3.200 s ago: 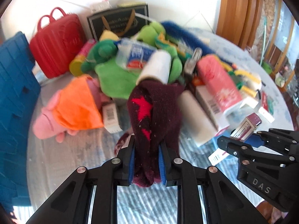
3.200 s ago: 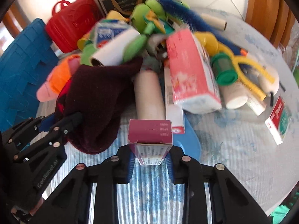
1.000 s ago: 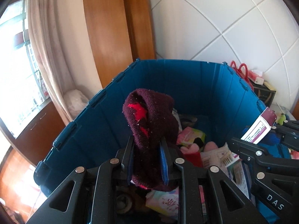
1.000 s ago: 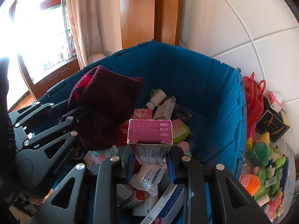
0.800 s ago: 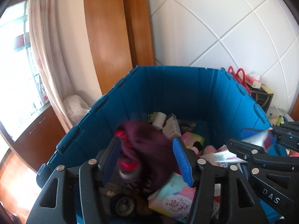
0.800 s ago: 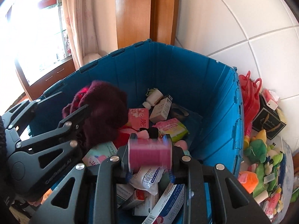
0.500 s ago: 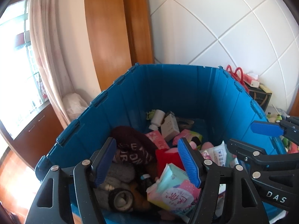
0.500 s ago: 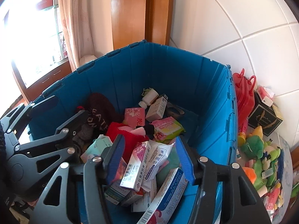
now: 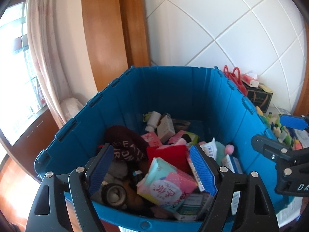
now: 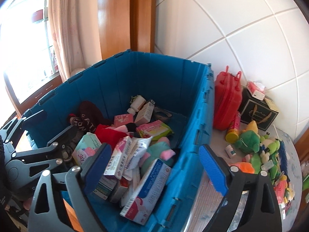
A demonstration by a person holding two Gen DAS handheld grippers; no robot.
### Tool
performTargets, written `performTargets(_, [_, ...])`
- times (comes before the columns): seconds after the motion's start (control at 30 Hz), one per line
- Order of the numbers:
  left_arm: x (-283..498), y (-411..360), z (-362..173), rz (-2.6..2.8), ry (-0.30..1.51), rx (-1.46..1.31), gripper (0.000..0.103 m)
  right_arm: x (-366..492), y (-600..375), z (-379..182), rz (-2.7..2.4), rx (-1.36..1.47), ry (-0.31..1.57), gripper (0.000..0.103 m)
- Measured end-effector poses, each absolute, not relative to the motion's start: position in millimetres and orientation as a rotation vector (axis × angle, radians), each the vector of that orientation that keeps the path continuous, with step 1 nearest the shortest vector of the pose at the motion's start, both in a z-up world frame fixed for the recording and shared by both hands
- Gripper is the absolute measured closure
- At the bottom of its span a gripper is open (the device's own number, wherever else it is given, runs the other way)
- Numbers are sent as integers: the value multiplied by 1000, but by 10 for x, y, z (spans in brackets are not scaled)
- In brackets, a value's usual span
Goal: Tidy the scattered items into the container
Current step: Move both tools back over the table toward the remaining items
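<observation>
The blue crate [image 9: 173, 89] [image 10: 146, 73] holds several boxes, packets and soft items. The dark maroon sock [image 9: 125, 141] [image 10: 88, 114] lies loose inside at the left. A pink-topped white box [image 10: 117, 158] rests on the heap near the front. Above the crate's near edge, my left gripper [image 9: 151, 148] [image 10: 50, 124] has its jaws opening and nothing pressed between the pads. My right gripper [image 10: 155, 148] [image 9: 276, 133] hangs over the crate's right wall, its jaws opening wide and holding nothing.
To the right of the crate, a table carries a red case [image 10: 227, 104], a black gift box [image 10: 256, 114], green plush toys [image 10: 249, 141] and several small items. Behind the crate are a curtain [image 9: 48, 58], a wooden frame and a tiled wall.
Both grippers opened; the maroon sock and the pink-topped box dropped into the crate. The right gripper has swung right, bringing the table's pile into view.
</observation>
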State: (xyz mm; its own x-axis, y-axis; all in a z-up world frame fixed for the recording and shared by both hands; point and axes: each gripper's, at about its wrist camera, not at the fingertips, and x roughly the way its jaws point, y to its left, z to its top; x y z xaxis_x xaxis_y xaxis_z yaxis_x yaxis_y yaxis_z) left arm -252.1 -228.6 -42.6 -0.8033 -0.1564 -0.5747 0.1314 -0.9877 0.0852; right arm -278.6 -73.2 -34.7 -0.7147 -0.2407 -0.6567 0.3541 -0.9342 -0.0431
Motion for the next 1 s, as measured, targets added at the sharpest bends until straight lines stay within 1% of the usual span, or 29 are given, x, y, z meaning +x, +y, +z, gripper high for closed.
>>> performTargets(0.13, [-2463, -2029, -331, -2903, -73, 874, 21, -2689, -460, -267, -2708, 911, 150, 9])
performTargets(0.3, [-2408, -1542, -173, -3000, -93, 840, 20, -2559, -25, -195, -2777, 904, 92, 9])
performTargets(0.4, [-2401, -1187, -98, -3052, -117, 823, 19, -2474, 307, -157, -2819, 899, 58, 9])
performTargets(0.6, [-2384, -242, -94, -3126, -178, 834, 19, -2352, 1182, -174, -2897, 909, -22, 8])
performTargets(0.67, [-2386, 127, -142, -3146, -184, 850, 19, -2299, 1520, -217, -2925, 925, -37, 0])
performTargets(0.8, [-2408, 914, -362, -3163, -204, 927, 19, -2139, 2318, -327, -2971, 955, -62, 0])
performTargets(1.0, [-2323, 2013, -850, -3177, -247, 1081, 19, -1895, 3580, -601, -3050, 1042, -137, 0])
